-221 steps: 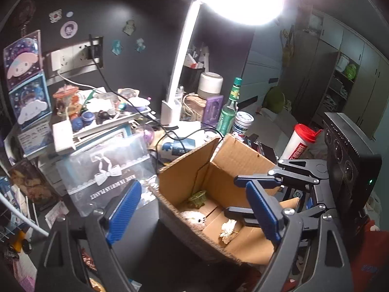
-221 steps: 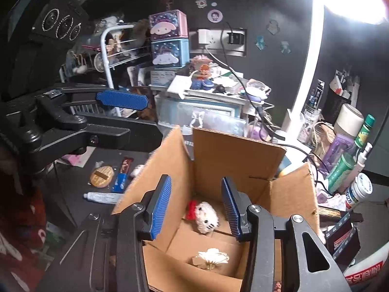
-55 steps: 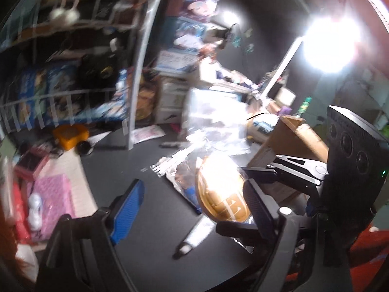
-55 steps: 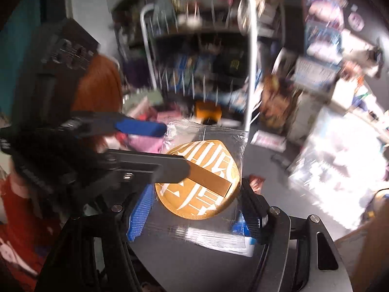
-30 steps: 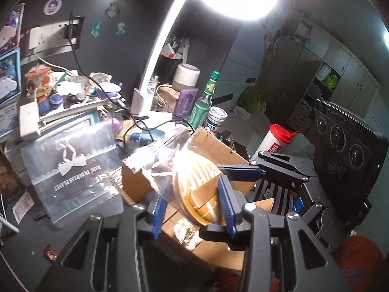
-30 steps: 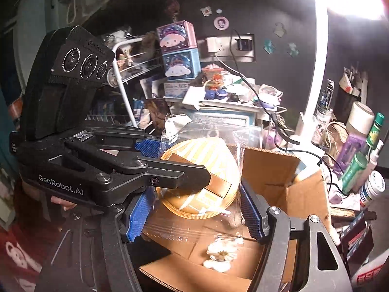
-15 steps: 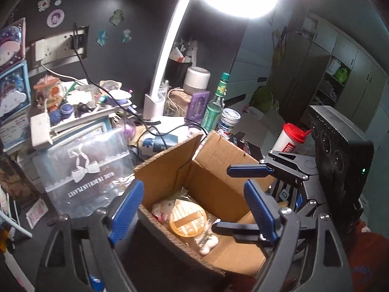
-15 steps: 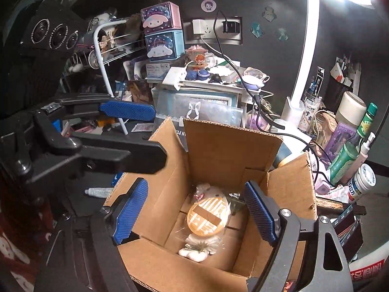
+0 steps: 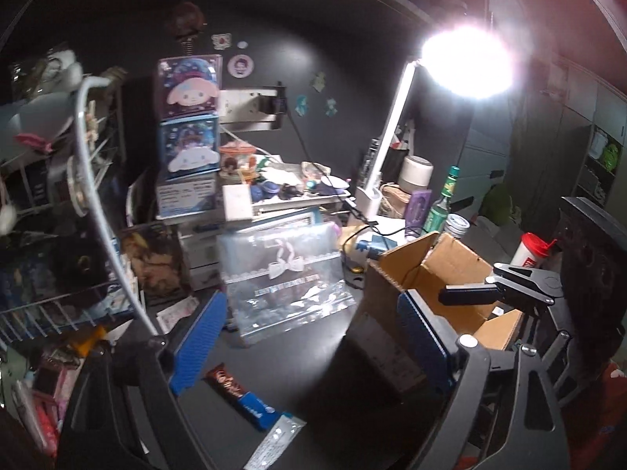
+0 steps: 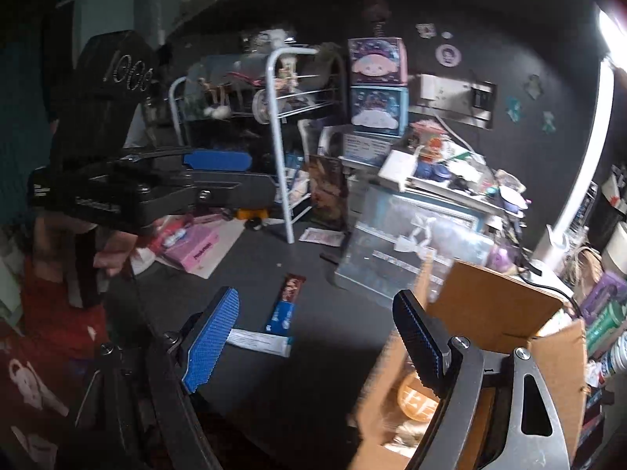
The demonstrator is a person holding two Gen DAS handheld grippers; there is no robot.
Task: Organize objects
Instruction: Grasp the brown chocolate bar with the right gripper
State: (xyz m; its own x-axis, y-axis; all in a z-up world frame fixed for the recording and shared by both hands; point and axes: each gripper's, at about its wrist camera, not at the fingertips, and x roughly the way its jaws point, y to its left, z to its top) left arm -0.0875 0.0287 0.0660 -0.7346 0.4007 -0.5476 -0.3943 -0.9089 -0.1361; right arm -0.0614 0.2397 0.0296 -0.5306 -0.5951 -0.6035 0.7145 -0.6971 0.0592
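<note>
An open cardboard box (image 10: 501,313) stands on the dark desk, and a round gold snack in a clear bag (image 10: 415,399) lies inside it. My right gripper (image 10: 313,344) is open and empty, over the desk just left of the box. In front of it lie a brown chocolate bar (image 10: 292,290), a blue packet (image 10: 282,319) and a white tube (image 10: 254,340). My left gripper (image 9: 309,337) has its jaws opening with nothing between them, left of the box (image 9: 450,274). The chocolate bar (image 9: 231,387) lies below it. The left gripper (image 10: 231,176) also shows far left, held by a hand (image 10: 113,250).
A clear bag with a white bow (image 9: 282,286) leans beside the box. Behind it are stacked drawers and cartoon boxes (image 9: 188,137). A white wire rack (image 10: 282,137) stands at the left, a desk lamp (image 9: 392,137) and bottles (image 9: 443,207) at the right. Pink packets (image 10: 192,250) lie near the rack.
A second ago both grippers held the bagged gold snack over the box. They opened, and it now lies in the box. Both grippers have since swung left, off the box.
</note>
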